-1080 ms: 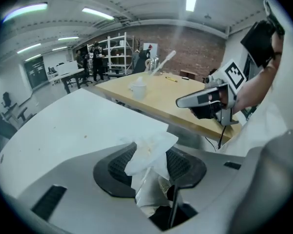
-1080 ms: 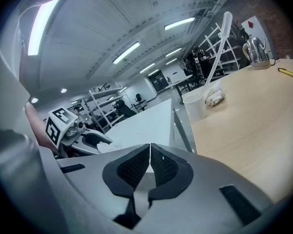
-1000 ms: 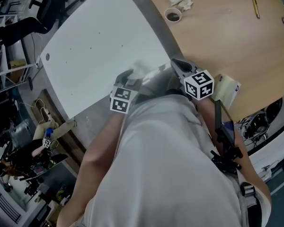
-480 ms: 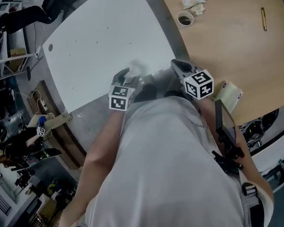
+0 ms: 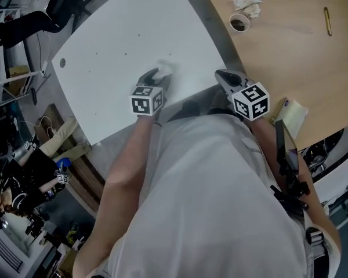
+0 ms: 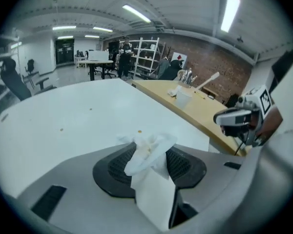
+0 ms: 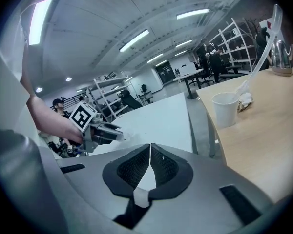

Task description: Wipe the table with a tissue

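- Tissue (image 6: 147,155) looks like a soft, crumpled white wad. It's probably super light and floppy, and likely to rip if it's dragged hard.
- Left gripper (image 5: 156,79) has its 2 jaws pinched on it, with the ruffled end poking out past the tips. It sits over the near part of the white table (image 5: 116,45), but whether it's touching the table is hard to say.
- Right gripper (image 7: 149,161) is closed up with nothing in it, off by the table's edge.
- Best hold is probably the bunched middle, like now. A loose corner would likely slip or tear.
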Motion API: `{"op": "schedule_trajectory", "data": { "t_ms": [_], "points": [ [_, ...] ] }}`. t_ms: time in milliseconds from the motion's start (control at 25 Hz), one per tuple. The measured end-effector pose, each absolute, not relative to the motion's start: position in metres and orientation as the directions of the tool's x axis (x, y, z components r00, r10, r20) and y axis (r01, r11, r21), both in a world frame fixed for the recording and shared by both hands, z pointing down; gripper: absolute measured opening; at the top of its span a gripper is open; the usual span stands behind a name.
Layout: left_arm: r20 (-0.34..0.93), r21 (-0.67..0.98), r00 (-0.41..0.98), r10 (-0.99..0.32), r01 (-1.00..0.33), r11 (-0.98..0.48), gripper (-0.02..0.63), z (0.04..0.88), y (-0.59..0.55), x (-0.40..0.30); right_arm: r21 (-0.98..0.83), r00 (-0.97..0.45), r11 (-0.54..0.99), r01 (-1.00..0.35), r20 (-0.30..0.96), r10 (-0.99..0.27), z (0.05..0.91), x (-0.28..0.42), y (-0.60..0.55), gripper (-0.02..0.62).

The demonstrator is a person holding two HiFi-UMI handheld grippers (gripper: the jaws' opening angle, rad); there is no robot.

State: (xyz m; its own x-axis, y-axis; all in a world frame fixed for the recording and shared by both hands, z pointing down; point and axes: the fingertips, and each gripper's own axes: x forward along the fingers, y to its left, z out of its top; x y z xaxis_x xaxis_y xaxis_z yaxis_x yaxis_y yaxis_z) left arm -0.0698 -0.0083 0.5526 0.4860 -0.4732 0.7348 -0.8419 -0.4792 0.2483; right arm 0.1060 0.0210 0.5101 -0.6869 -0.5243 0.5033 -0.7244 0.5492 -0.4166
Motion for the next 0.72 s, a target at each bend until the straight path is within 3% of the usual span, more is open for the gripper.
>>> {"op": "schedule_trajectory", "data": {
  "t_ms": [120, 280, 720],
  "points": [
    [0.701, 0.374, 0.552, -0.452, -0.824, -0.426, 0.166, 0.558, -0.033, -0.079, -0.421, -0.681, 0.536, -0.732, 0.497, -0.538, 0.507, 0.099, 0.015, 0.017],
    [0.722, 0.352, 0.525, -0.450, -0.839, -0.415, 0.166, 0.563, -0.061, -0.093, -0.437, -0.665, 0.501, -0.747, 0.492, -0.562, 0.508, 0.098, 0.012, 0.017],
    [0.828, -0.052, 0.320, -0.460, -0.775, -0.630, 0.164, 0.583, -0.080, -0.083, -0.450, -0.594, 0.396, -0.800, 0.502, -0.629, 0.515, 0.133, 0.005, 0.017]
  ]
}}
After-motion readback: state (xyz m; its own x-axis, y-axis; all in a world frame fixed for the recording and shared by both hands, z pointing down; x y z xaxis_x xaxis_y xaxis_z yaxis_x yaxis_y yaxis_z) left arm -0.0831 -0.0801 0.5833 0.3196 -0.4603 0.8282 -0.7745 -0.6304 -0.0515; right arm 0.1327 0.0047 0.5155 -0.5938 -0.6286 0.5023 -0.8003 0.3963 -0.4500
